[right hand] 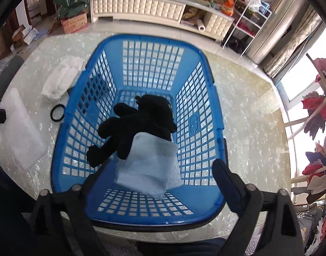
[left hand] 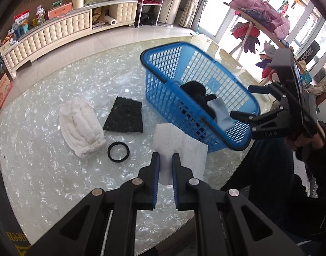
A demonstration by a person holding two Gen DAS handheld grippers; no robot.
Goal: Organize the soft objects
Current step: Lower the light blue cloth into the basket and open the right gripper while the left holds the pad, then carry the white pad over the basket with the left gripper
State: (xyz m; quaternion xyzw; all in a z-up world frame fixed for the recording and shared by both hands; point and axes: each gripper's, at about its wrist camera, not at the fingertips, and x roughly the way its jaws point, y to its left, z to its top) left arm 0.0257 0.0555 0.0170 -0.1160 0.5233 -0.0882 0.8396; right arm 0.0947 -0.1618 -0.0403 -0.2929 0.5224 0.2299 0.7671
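Mirrored white lettering "zippo" (left hand: 309,53) shows on a black case behind the right claw (left hand: 246,101).

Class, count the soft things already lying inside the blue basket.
2: a black plush toy on the basket floor, and a pale blue cloth lying partly over it. Smaller things underneath could be hidden.

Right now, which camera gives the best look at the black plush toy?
The right wrist view: it looks straight down into the basket, so the plush toy shows almost whole, a pale blue cloth over its near end. The left wrist view shows only its dark top behind the basket's mesh wall.
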